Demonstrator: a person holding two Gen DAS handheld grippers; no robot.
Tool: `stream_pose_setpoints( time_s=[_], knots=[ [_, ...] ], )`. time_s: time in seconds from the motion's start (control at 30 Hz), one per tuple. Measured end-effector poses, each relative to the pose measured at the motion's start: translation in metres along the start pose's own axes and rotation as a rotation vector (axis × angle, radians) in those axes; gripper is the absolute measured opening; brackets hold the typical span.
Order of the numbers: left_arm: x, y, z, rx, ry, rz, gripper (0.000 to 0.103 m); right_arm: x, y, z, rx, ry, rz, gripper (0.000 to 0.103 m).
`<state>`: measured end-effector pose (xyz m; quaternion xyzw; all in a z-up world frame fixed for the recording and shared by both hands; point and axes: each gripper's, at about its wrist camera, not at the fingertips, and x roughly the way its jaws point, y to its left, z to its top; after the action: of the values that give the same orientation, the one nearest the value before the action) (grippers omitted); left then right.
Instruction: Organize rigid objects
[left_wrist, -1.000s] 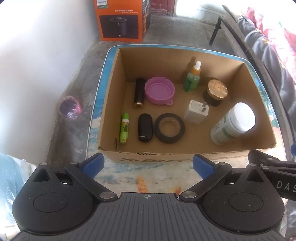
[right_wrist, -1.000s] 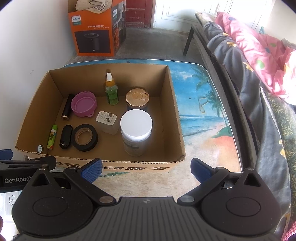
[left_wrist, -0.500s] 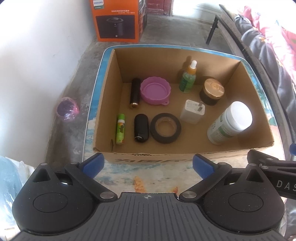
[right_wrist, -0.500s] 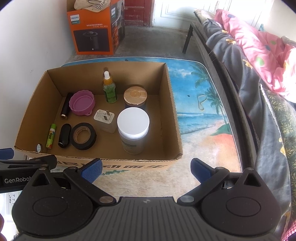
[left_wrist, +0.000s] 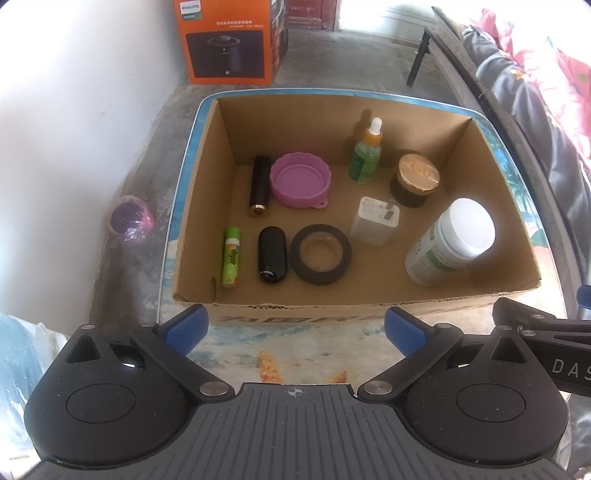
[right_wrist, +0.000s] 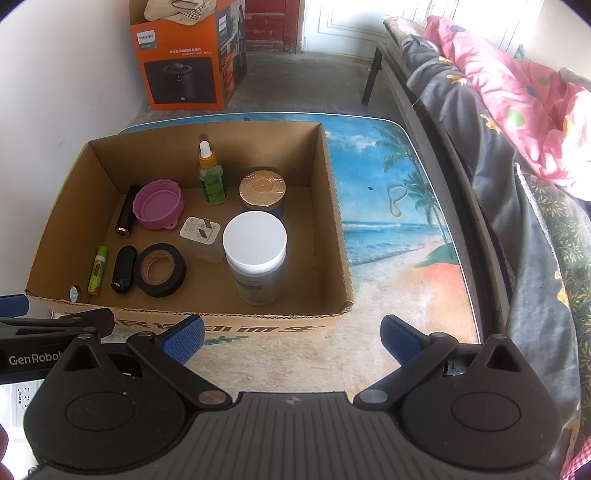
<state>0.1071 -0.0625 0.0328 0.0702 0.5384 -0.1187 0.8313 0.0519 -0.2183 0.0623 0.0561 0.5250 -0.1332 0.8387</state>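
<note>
Both tongs – left tongs (left_wrist: 295, 325), right tongs (right_wrist: 291, 334) – hang wide open and empty at the 6 o'clock edge of the cardboard box (left_wrist: 369, 308) on the table (right_wrist: 399, 236). Over the last second they've backed off slightly; the box reads a bit farther away, contents unmoved. Everything sits inside: white-lid jar (left_wrist: 450, 242) at 4 o'clock, tape roll (left_wrist: 320, 254) near centre, charger (left_wrist: 375, 220) just beside it, purple lid (left_wrist: 300, 180) and dropper bottle (left_wrist: 366, 153) toward 12, gold-lid jar (left_wrist: 415, 179) at 2, green tube (left_wrist: 231, 256) at 8. My read – the sort looks done, or a pick is being lined up.
</note>
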Motion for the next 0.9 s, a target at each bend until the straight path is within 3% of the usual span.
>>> stream_pose_setpoints(
  time_s=[0.9],
  knots=[
    [0.0001,-0.0066,0.0004,-0.007,-0.001,0.007,0.102,0.0021,-0.004,-0.0003,0.009,0.007,0.003,0.103]
  ],
)
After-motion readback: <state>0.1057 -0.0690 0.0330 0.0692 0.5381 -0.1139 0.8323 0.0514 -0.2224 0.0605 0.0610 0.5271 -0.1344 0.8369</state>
